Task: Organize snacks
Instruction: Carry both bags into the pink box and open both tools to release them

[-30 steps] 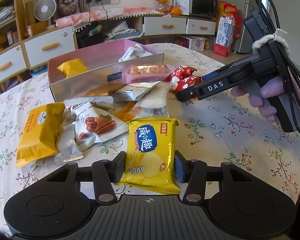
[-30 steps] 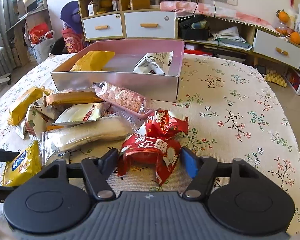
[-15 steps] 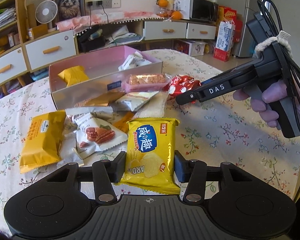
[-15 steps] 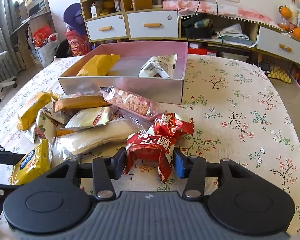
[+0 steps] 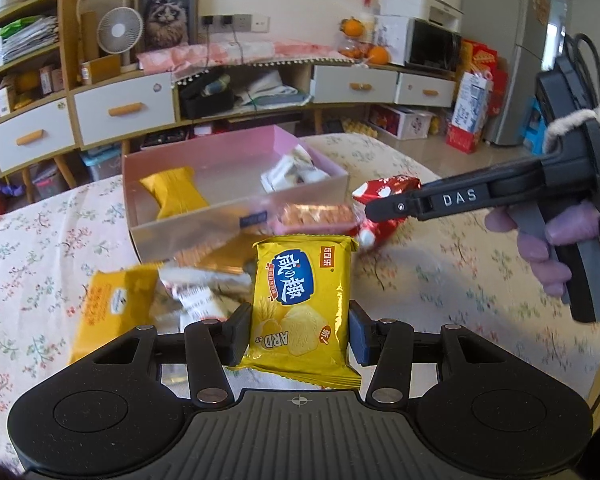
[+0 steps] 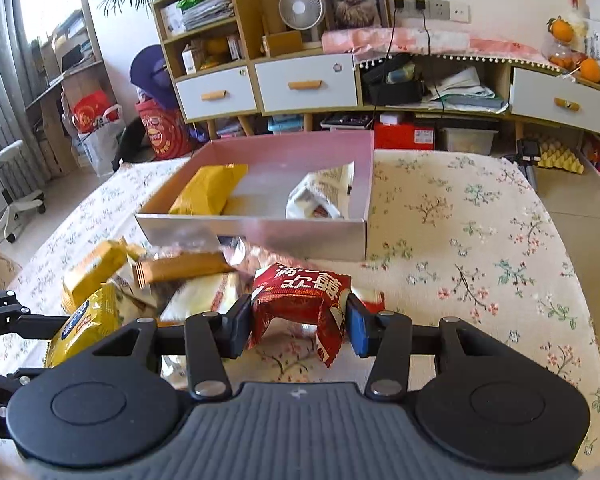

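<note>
My left gripper [image 5: 298, 334] is shut on a yellow chip packet [image 5: 302, 296] and holds it above the table. My right gripper [image 6: 298, 326] is shut on a red snack packet [image 6: 300, 300], also lifted; that packet shows in the left wrist view [image 5: 384, 196] beside the right gripper's arm. The pink box [image 6: 256, 230] stands beyond both, holding a yellow packet [image 6: 208, 194] and a white packet [image 6: 320, 198]. It also shows in the left wrist view [image 5: 236, 216]. Several loose snack packets [image 6: 172, 280] lie in front of the box.
The floral tablecloth [image 6: 480, 260] covers the table. A yellow packet [image 5: 108, 304] lies at the near left of the pile. Cabinets with drawers [image 6: 304, 84] stand behind the table. An office chair [image 6: 8, 184] is at the far left.
Both grippers have lifted with their packets and moved toward the pink box. The right gripper closed on the red packet and raised it off the cloth.
</note>
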A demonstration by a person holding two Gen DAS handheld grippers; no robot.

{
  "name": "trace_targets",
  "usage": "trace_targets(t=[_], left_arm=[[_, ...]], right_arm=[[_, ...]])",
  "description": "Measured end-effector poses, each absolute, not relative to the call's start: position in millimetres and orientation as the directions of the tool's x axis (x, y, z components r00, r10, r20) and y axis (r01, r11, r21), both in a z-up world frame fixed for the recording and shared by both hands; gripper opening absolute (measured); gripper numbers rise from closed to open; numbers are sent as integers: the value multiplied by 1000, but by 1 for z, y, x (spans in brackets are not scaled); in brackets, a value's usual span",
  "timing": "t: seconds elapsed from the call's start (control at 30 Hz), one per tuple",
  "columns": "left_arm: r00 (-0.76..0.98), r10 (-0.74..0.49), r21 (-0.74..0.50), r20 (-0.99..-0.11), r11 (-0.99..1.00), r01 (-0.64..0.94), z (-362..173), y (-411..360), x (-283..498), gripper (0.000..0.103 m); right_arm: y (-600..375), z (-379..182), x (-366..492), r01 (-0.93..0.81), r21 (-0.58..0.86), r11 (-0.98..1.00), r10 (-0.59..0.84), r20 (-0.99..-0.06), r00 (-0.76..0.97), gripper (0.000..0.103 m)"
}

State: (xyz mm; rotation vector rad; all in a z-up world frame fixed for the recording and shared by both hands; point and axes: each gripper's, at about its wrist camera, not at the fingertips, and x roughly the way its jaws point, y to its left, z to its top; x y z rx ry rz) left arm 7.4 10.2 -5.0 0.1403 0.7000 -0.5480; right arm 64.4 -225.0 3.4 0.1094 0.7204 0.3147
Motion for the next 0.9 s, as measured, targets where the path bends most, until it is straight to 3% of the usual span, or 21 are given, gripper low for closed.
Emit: trace_targets(t=[0.9], left_arm=[[674,-339,-196,-656,939,281,10,-15,135,47]], right_arm=[[-209,21,148,-154,323,934,317,-548,774,45]])
